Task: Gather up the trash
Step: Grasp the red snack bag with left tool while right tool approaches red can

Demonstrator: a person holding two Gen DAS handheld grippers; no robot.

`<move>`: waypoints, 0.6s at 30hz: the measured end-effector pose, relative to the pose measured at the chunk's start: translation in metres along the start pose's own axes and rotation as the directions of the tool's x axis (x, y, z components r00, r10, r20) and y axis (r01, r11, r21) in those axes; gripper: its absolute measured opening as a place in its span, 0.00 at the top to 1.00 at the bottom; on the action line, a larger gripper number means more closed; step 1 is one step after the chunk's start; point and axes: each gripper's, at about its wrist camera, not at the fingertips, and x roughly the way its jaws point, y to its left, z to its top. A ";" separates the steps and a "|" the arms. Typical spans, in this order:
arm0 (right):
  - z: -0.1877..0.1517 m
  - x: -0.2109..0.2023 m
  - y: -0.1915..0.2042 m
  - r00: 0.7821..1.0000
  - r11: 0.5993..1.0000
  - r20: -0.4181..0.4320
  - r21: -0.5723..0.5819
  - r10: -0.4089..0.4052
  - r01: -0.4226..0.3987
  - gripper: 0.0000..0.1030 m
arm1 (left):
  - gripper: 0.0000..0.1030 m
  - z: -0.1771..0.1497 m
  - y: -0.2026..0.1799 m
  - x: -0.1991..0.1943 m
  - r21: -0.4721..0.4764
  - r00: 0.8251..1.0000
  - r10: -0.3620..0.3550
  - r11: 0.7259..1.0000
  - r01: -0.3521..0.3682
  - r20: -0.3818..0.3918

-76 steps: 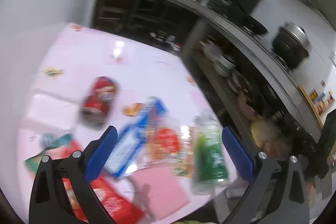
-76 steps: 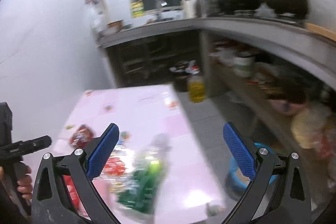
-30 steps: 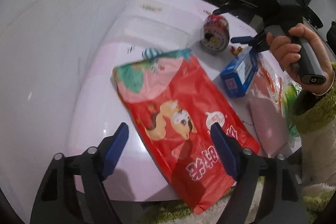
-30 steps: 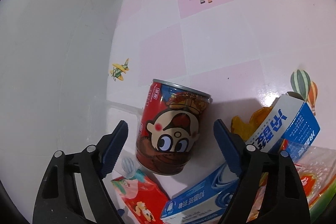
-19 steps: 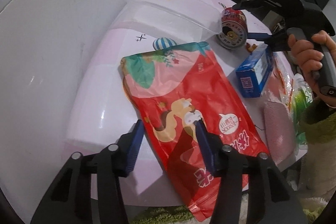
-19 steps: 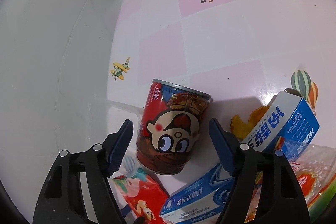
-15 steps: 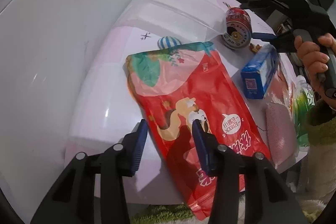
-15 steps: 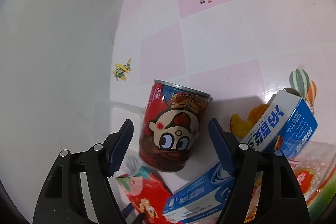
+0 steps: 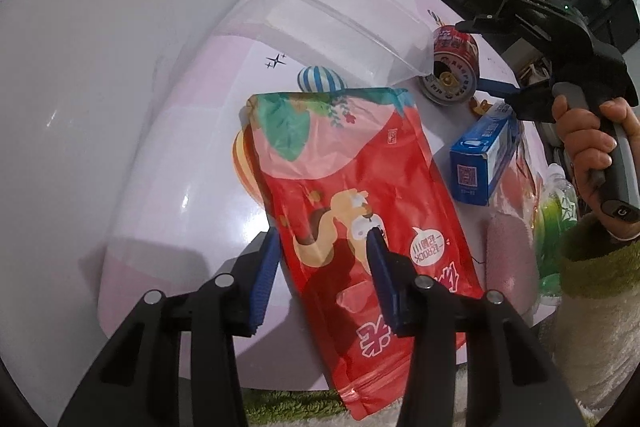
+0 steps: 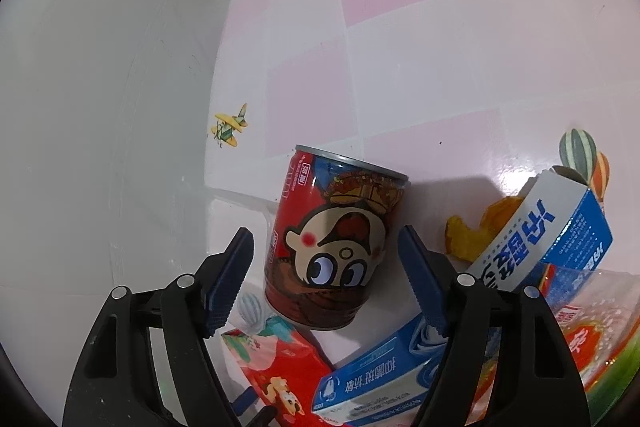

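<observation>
Red snack bag (image 9: 360, 211) lying flat on the pink-and-white table (image 9: 192, 155), long axis running from 11 o'clock to 5 o'clock in the left wrist view, near end hanging over the table's edge. Left gripper (image 9: 322, 247) straddling the bag's left edge: one blue pad off the bag at 9 o'clock, the other over the printed face at 3 o'clock; jaws just drawn closer together, yet whether the pads press the foil cannot be told. Beyond the bag at 1 o'clock, a red cartoon can (image 10: 336, 247) lying on its side, its end toward the left camera. Right gripper (image 10: 326, 259) set about the can, pads at 9 and 3 o'clock with a sliver of daylight on each side, jaws apart, nothing clamped. Blue-and-white carton (image 10: 544, 231) just beside the can at 3 o'clock, an orange scrap (image 10: 476, 231) between them. Clear plastic bag (image 9: 340, 23) at 12 o'clock of the snack bag, its corner touching the can. A hand (image 9: 588, 131) on the right gripper's handle, green fleecy sleeve (image 9: 596, 255) below it.
</observation>
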 end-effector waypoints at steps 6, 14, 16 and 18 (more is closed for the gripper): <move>0.002 0.009 0.003 1.000 1.000 -0.004 0.000 0.000 0.000 0.31 | 0.84 0.001 0.001 0.000 0.000 0.999 0.035 0.999 -0.035 0.007; 0.006 0.009 0.001 1.000 1.000 -0.013 -0.003 -0.001 0.001 0.31 | 1.00 -0.002 0.009 -0.004 -0.021 1.000 0.013 1.000 -0.013 0.022; 0.006 0.011 0.002 1.000 1.000 -0.016 -0.009 -0.007 0.007 0.31 | 1.00 -0.003 0.008 -0.008 -0.025 0.999 -0.007 1.000 0.008 0.043; 0.007 0.012 0.003 1.000 1.000 -0.018 -0.016 -0.012 0.012 0.31 | 1.00 -0.003 0.006 -0.016 -0.016 0.997 -0.020 1.000 0.022 0.077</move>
